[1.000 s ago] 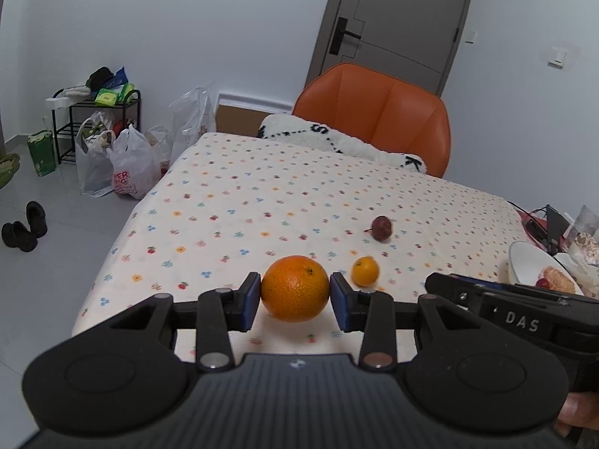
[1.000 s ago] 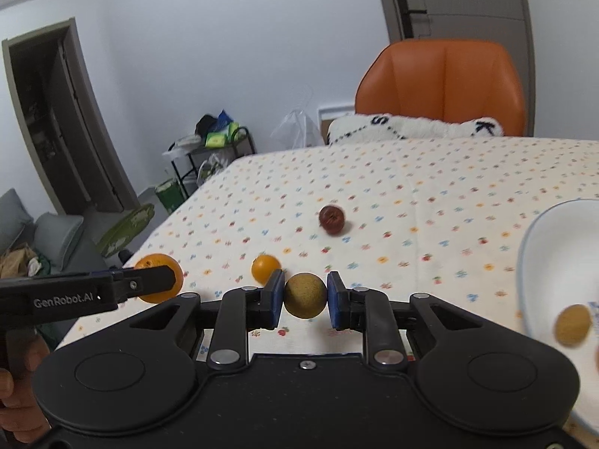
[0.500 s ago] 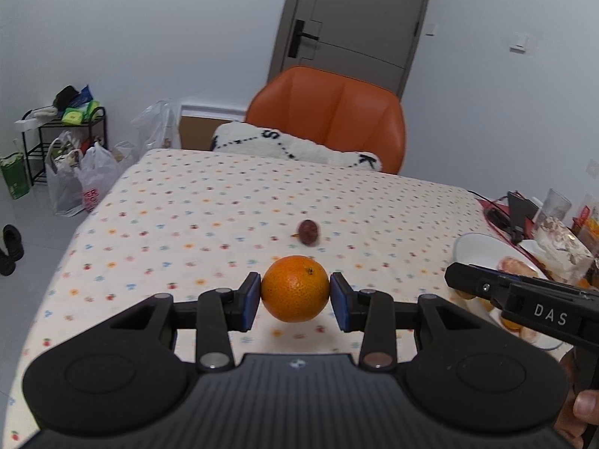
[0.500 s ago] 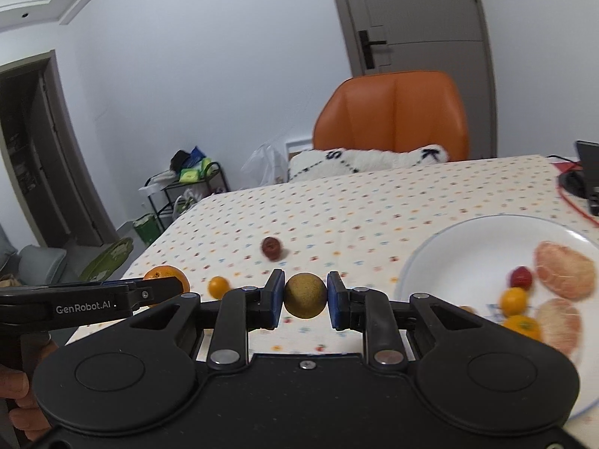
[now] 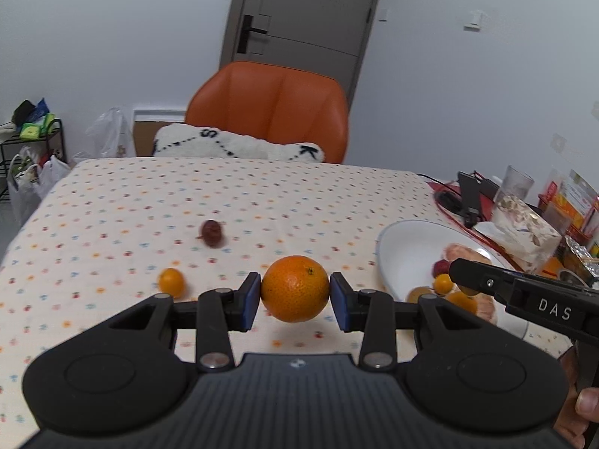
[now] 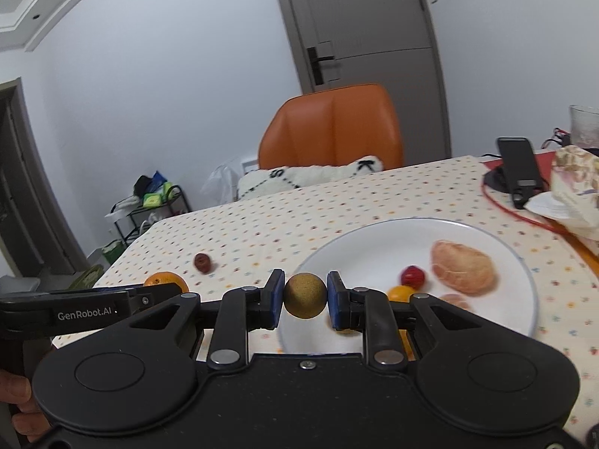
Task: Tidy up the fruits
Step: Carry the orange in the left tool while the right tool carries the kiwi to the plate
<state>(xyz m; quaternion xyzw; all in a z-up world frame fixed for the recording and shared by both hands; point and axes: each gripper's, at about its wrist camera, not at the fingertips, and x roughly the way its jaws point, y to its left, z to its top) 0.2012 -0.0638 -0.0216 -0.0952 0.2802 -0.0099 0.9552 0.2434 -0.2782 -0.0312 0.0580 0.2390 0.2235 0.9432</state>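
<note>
My left gripper is shut on a large orange, held above the dotted tablecloth left of the white plate. My right gripper is shut on a small brown round fruit, held over the near left rim of the plate. The plate carries peeled citrus pieces, a red fruit and small orange fruits. On the cloth lie a dark red fruit and a small orange fruit.
An orange chair with a white cushion stands at the table's far side. A phone stand, red cable, glass and packets crowd the right end. A rack with bags stands on the floor at left.
Both grippers have swung right toward the plate, each keeping its fruit. The plate now fills more of the right wrist view, with the brown fruit over its rim.
</note>
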